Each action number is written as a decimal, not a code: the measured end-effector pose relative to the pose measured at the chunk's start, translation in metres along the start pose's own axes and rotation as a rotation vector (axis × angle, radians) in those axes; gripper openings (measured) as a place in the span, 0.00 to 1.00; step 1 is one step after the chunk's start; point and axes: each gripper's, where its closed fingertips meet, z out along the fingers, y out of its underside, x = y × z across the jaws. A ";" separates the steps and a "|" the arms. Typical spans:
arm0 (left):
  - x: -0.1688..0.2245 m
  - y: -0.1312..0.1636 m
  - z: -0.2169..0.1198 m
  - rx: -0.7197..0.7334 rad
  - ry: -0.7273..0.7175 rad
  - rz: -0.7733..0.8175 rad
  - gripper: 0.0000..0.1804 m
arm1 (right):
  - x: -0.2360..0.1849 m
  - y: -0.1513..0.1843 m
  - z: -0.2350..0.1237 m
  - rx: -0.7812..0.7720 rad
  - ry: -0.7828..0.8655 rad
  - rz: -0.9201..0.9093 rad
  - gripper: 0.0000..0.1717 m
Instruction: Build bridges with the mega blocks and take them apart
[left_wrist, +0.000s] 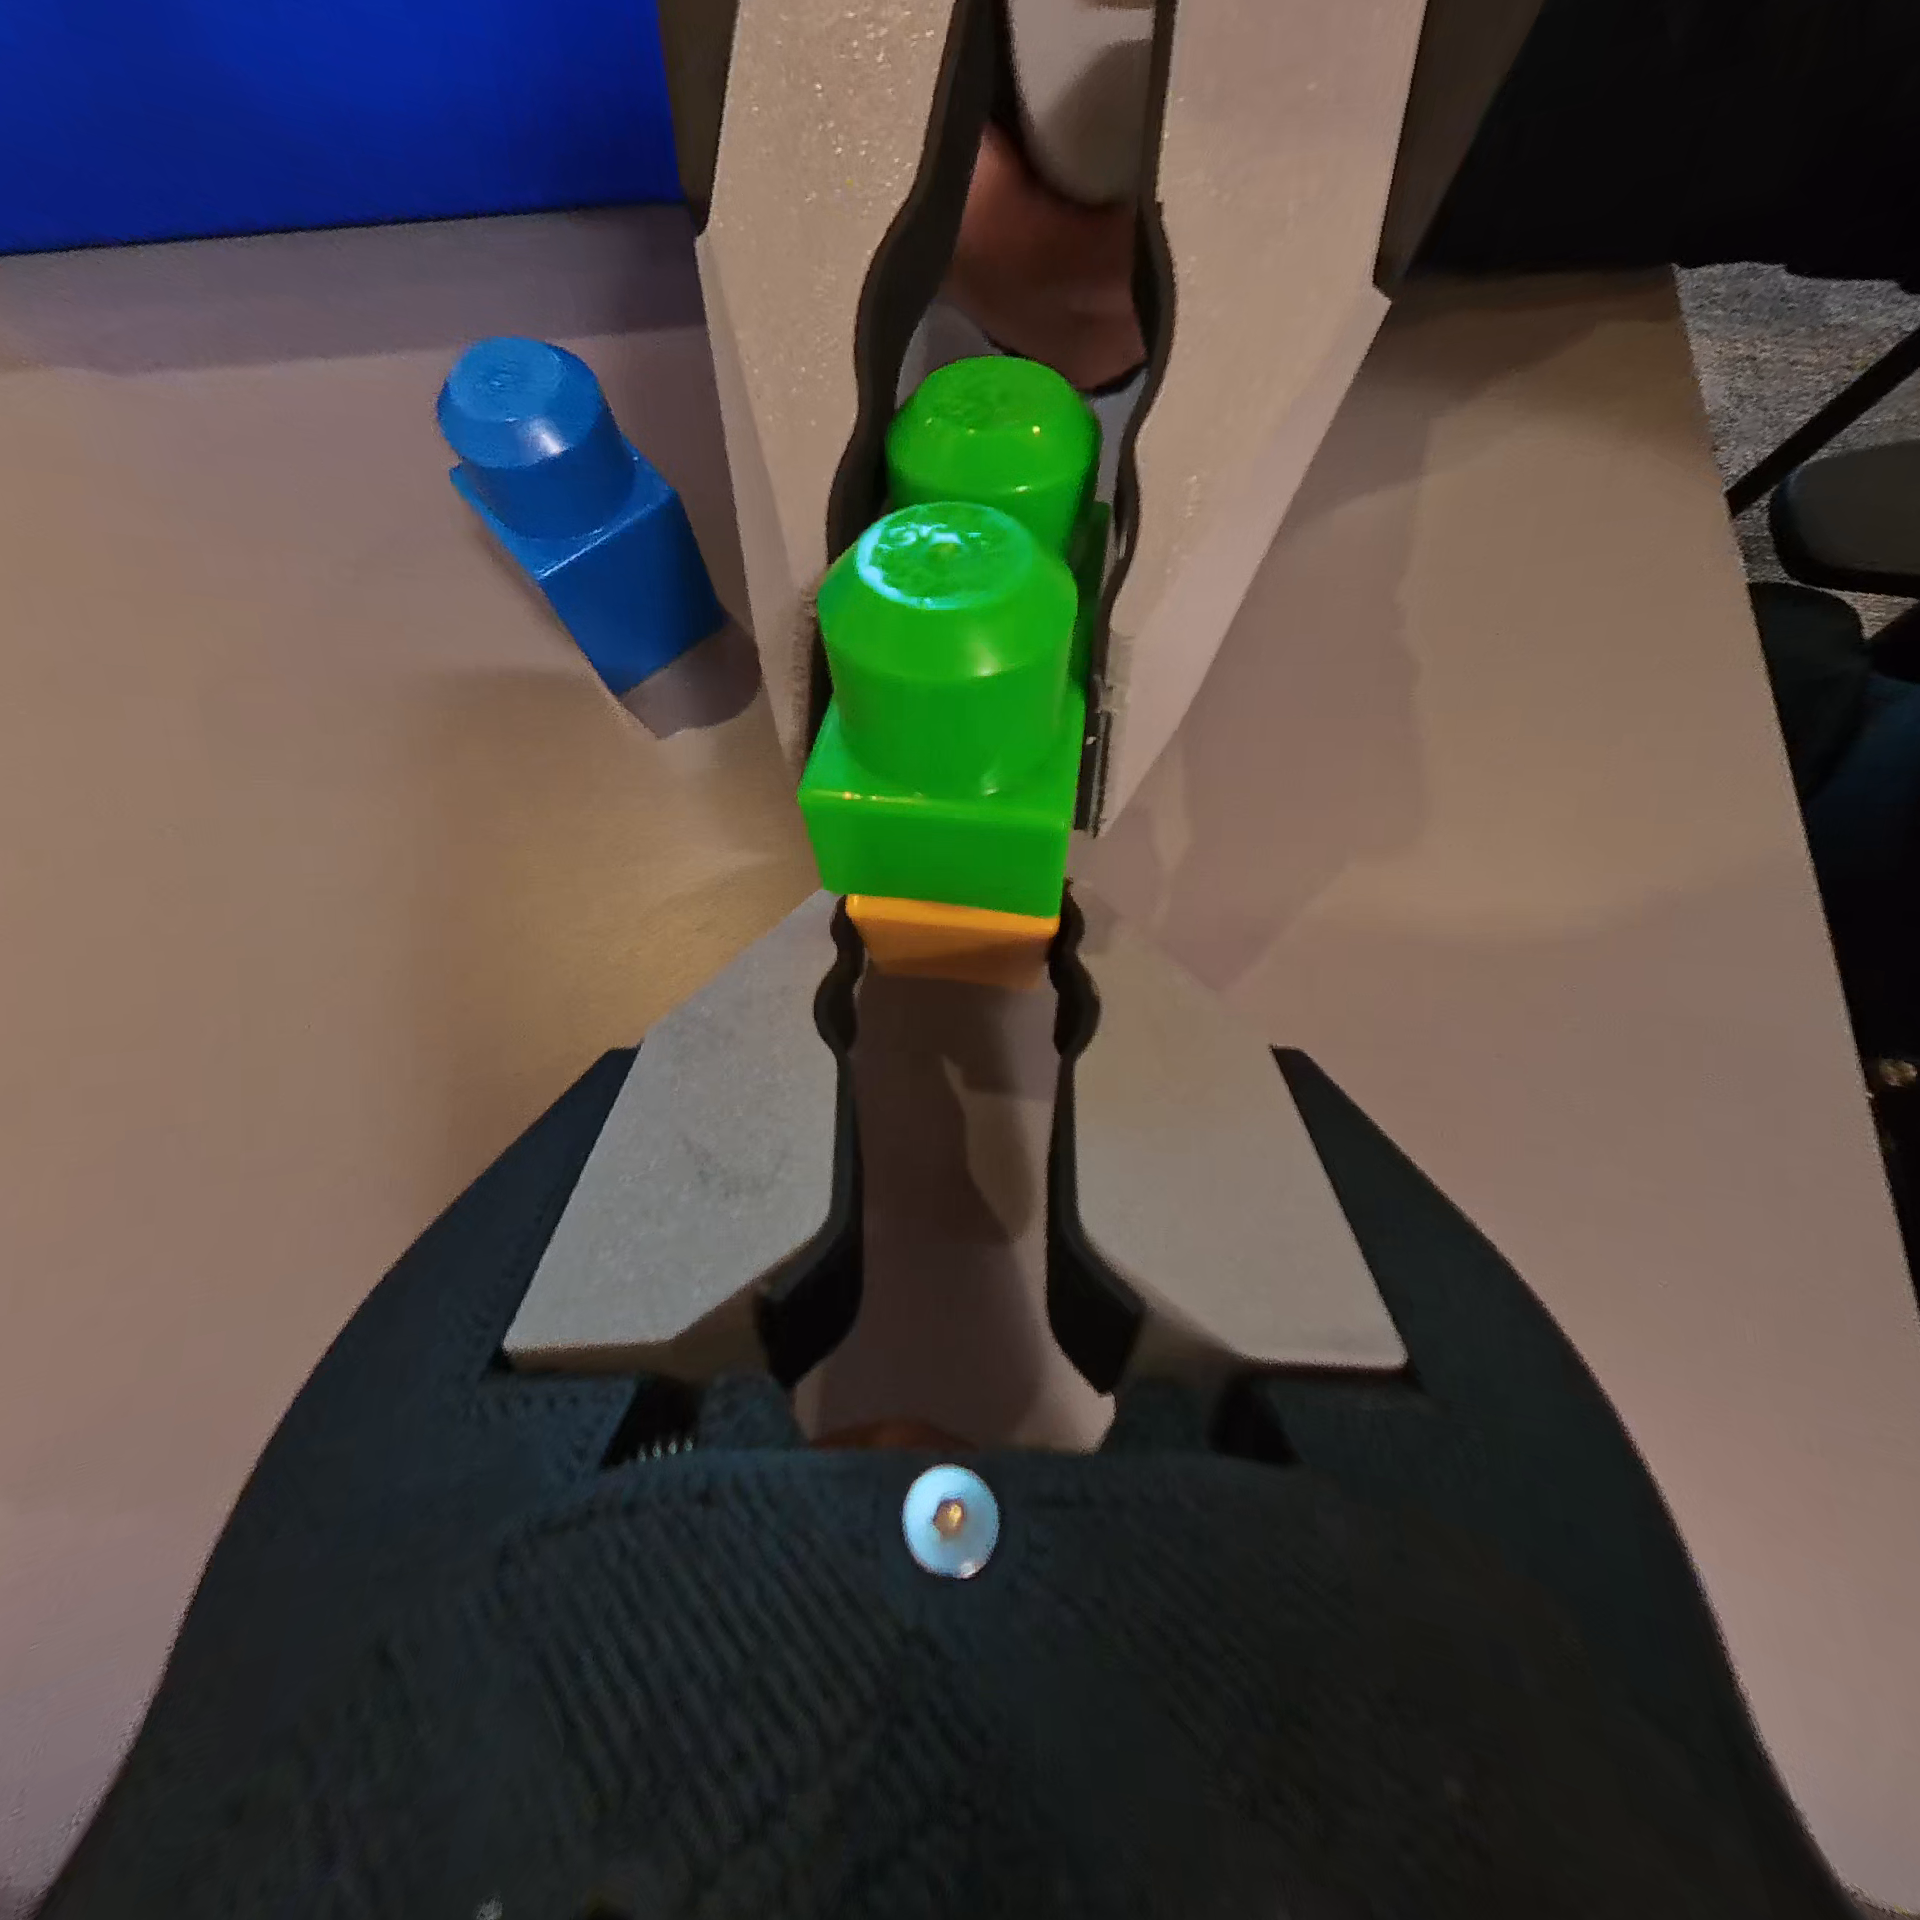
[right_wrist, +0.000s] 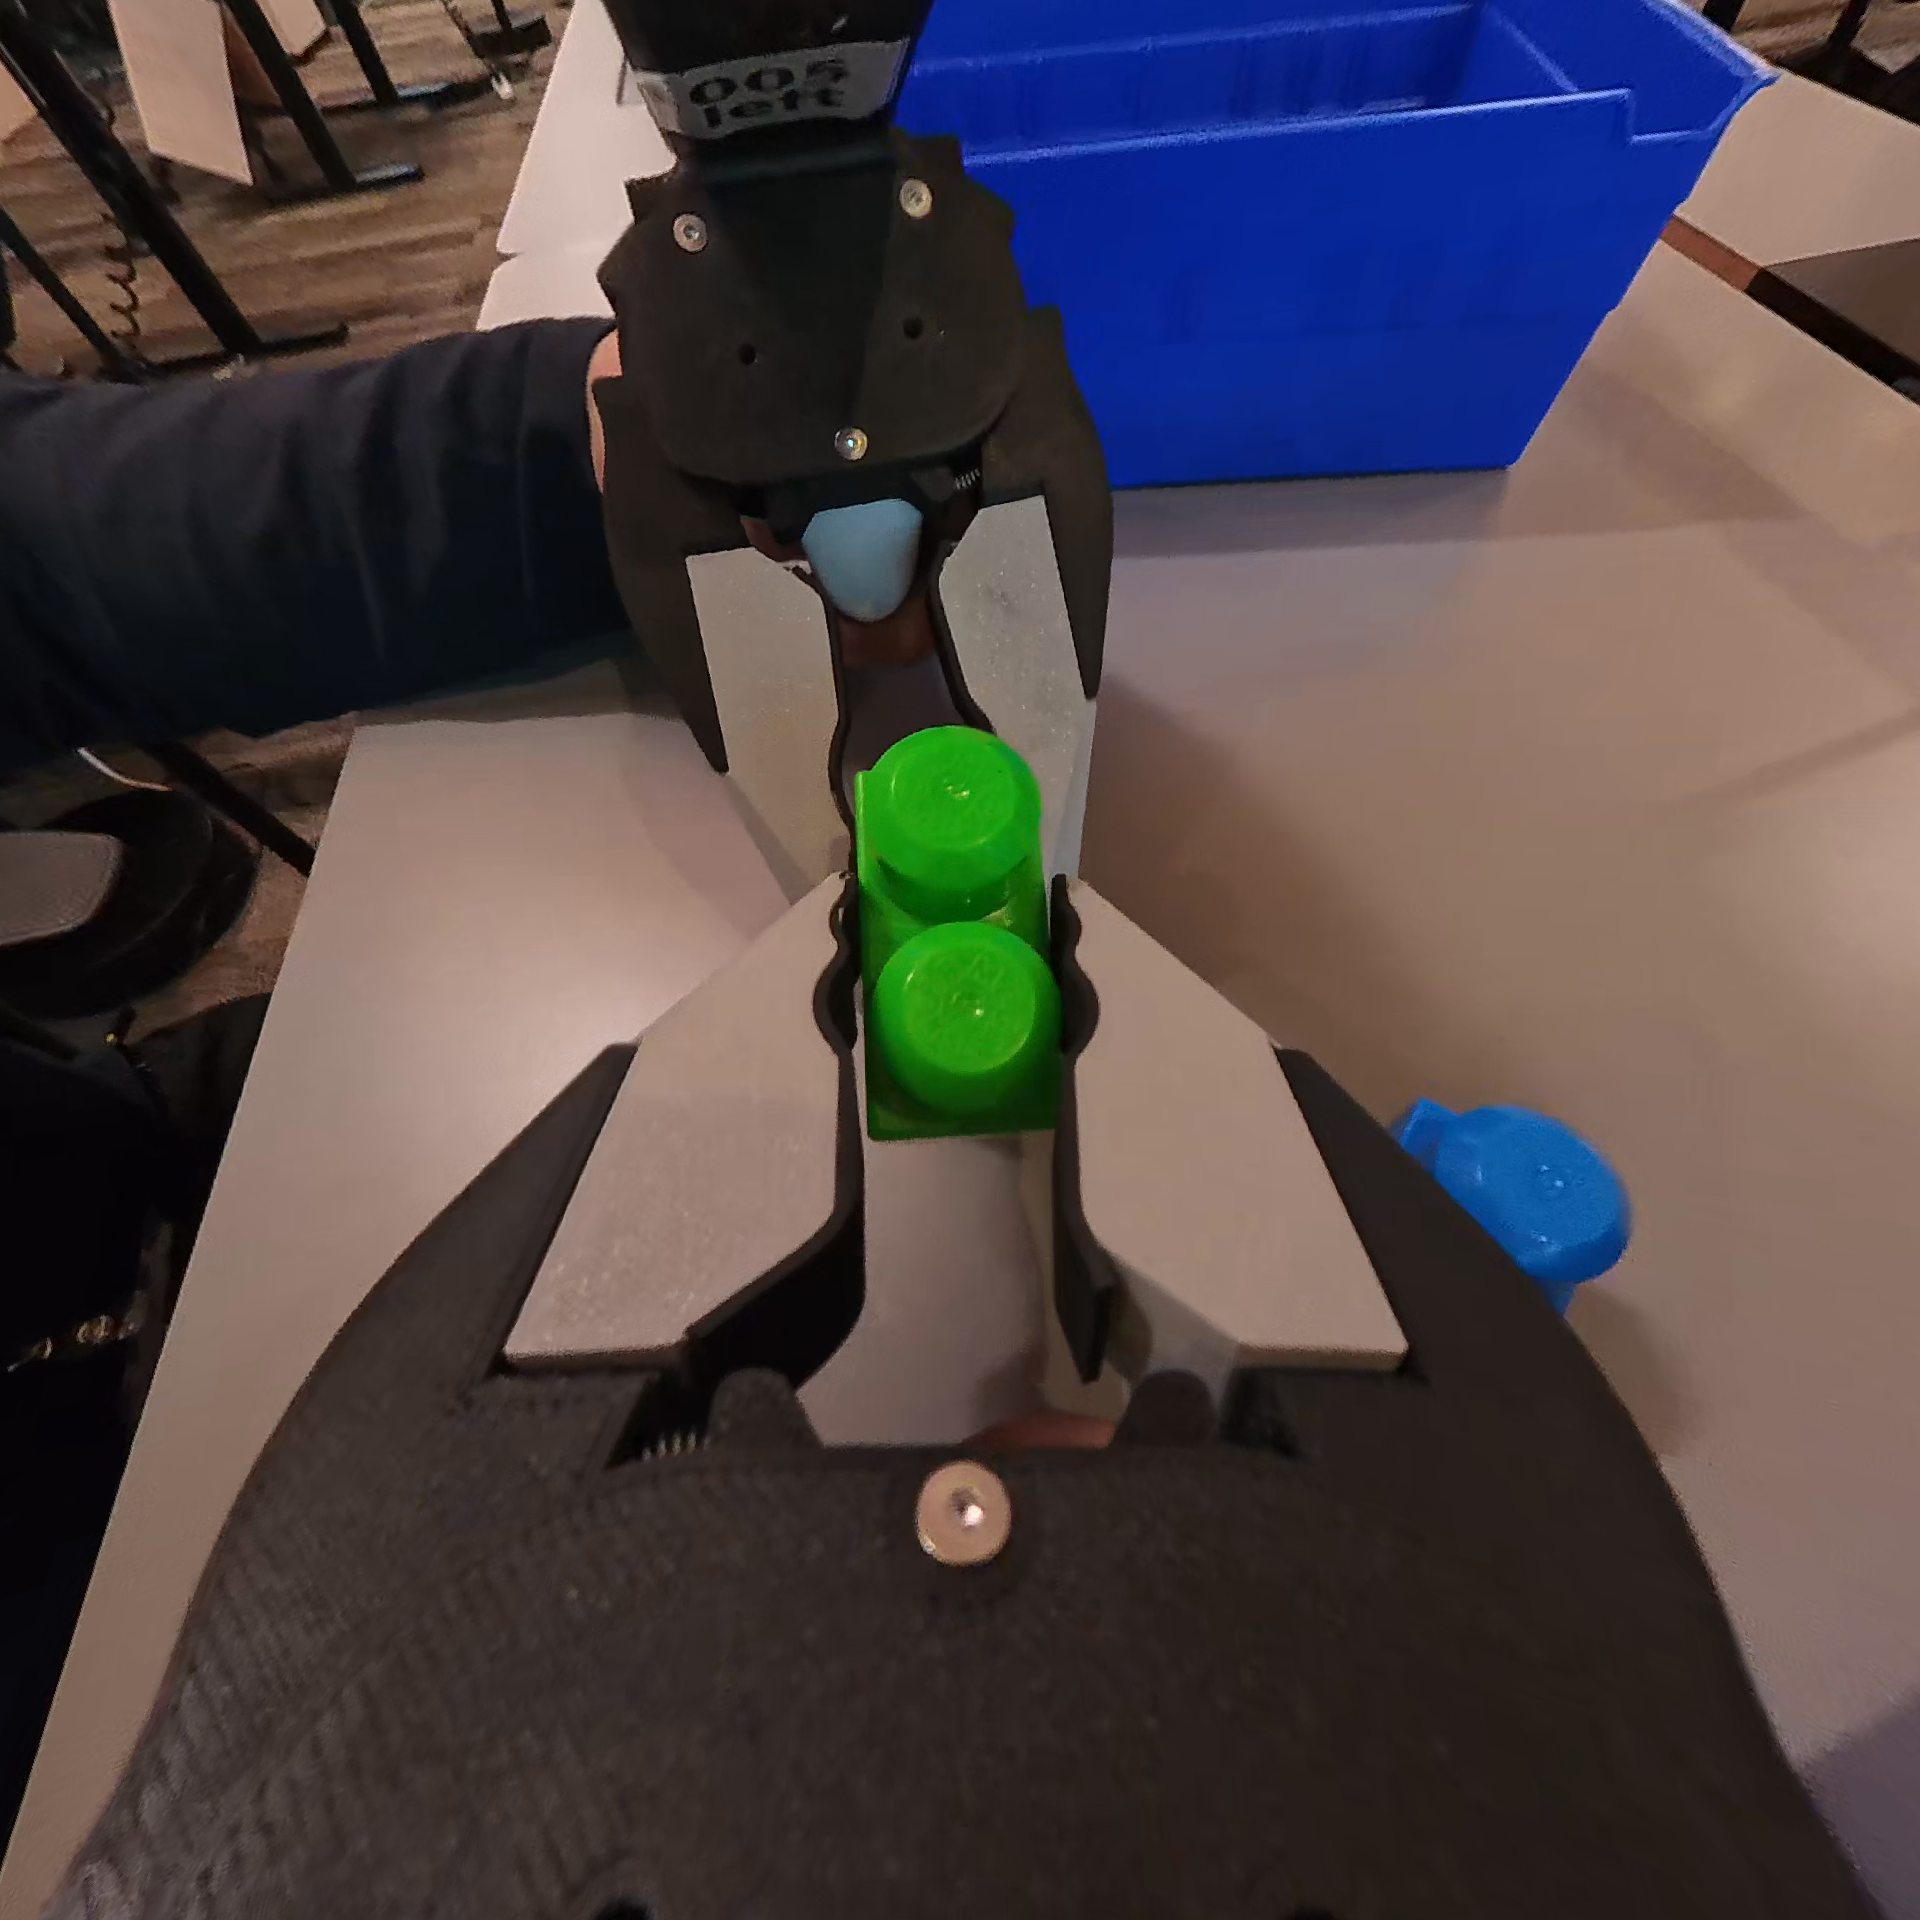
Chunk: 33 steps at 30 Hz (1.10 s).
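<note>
A green two-stud block (left_wrist: 951, 727) sits on top of an orange block (left_wrist: 945, 940), of which only one side shows in the left wrist view. My left gripper (left_wrist: 951, 935) is shut on the orange block, both pads against its sides. My right gripper (right_wrist: 956, 935) faces it and is shut on the green block (right_wrist: 961, 997), its pads pressed on the long sides. In the left wrist view the right gripper (left_wrist: 951, 779) comes in from the top. In the right wrist view the left gripper (right_wrist: 951, 831) reaches in below the green block's far end.
A blue single-stud block (left_wrist: 582, 520) lies tilted on the beige table (left_wrist: 312, 935), also showing in the right wrist view (right_wrist: 1517, 1195). A blue bin (right_wrist: 1299, 260) stands behind it. A person's dark sleeve (right_wrist: 291, 520) holds the left gripper. The table's edge (left_wrist: 1714, 520) is close. My hands' fingertips stand some 4 centimeters from each other.
</note>
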 end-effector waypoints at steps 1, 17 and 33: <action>0.000 0.000 -0.001 0.000 -0.003 -0.004 0.19 | 0.000 -0.001 0.000 0.005 -0.001 0.010 0.19; 0.006 -0.008 -0.006 -0.067 -0.074 0.063 0.19 | -0.009 -0.001 -0.010 -0.083 0.081 -0.246 0.19; 0.012 -0.002 0.006 -0.101 -0.018 0.005 0.19 | -0.012 0.005 -0.008 -0.084 -0.080 0.016 0.19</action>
